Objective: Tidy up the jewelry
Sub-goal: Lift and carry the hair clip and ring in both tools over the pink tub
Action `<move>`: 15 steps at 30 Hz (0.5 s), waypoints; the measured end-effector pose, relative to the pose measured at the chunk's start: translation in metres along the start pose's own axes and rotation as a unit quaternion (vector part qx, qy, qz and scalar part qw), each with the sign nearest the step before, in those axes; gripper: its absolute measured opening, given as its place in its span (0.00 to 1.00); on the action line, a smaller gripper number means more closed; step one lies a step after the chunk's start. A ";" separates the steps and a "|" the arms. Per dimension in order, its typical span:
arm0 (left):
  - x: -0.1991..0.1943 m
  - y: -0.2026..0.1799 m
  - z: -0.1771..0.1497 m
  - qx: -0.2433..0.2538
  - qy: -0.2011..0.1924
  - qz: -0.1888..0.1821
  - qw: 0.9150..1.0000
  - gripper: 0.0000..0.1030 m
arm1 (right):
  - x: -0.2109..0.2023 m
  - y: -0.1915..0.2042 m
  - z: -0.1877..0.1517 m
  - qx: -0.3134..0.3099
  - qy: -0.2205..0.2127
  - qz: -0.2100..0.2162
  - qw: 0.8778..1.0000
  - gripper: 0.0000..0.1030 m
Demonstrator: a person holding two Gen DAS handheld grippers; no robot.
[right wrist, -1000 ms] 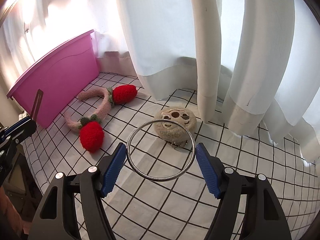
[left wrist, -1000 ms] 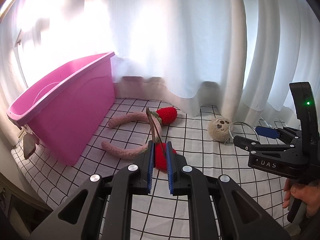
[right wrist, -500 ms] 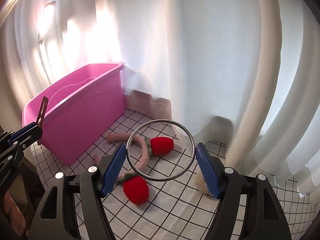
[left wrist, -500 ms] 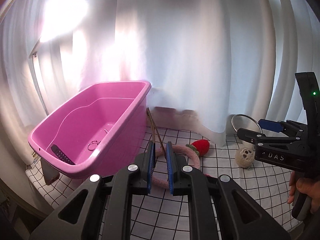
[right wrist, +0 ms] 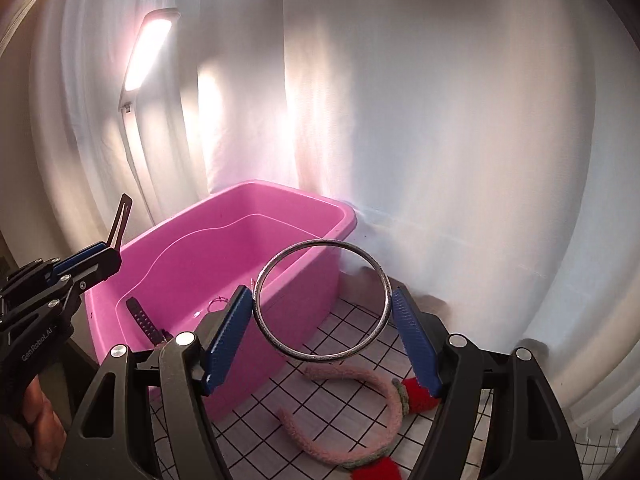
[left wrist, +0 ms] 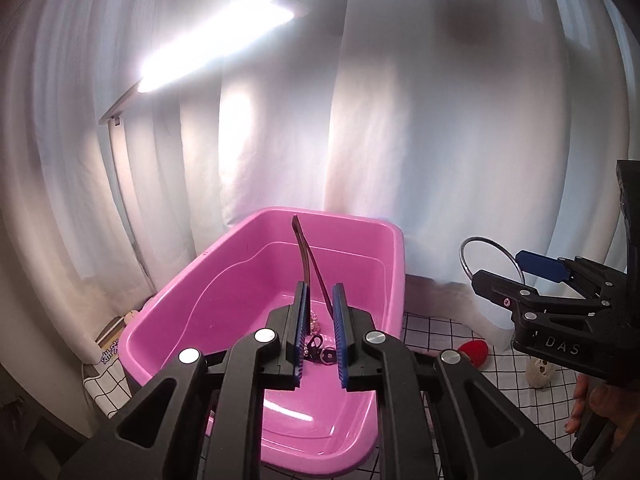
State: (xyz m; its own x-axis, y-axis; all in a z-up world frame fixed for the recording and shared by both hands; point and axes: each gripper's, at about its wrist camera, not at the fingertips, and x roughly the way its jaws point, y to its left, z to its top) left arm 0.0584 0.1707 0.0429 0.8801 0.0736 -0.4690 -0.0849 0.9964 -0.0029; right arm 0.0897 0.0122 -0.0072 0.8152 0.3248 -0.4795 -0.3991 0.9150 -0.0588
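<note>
From the left wrist view, my left gripper (left wrist: 319,328) is clenched on a thin dark hair clip (left wrist: 305,258), poised above the pink tub (left wrist: 394,272); beads and a dark trinket already lie on the tub's floor. I judge the drop step is in hand: next I part the fingers over the tub. From the right wrist view, my right gripper (right wrist: 322,342) is grasping a metal bangle (right wrist: 320,304) just beside the tub's near wall, above the knitted headband (right wrist: 360,412); it must swing over the rim next.
</note>
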 end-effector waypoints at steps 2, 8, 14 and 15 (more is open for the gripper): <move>0.005 0.015 0.006 -0.005 -0.002 0.005 1.000 0.13 | 0.009 0.015 0.011 -0.012 -0.003 0.005 1.000 0.67; 0.031 0.054 0.010 -0.027 0.019 0.012 0.999 0.13 | 0.045 0.048 0.035 -0.032 0.009 0.022 0.999 0.67; 0.070 0.088 0.006 -0.059 0.069 0.025 0.996 0.13 | 0.084 0.071 0.044 -0.042 0.039 0.033 0.998 0.67; 0.075 0.092 0.004 -0.059 0.076 0.027 0.995 0.13 | 0.090 0.074 0.044 -0.044 0.046 0.032 0.997 0.67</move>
State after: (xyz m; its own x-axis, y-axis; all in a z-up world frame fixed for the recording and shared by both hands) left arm 0.1186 0.2681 0.0112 0.7929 0.1099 -0.5994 -0.1917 0.9786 -0.0742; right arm 0.1527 0.1197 -0.0160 0.7465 0.3558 -0.5622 -0.4881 0.8671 -0.0994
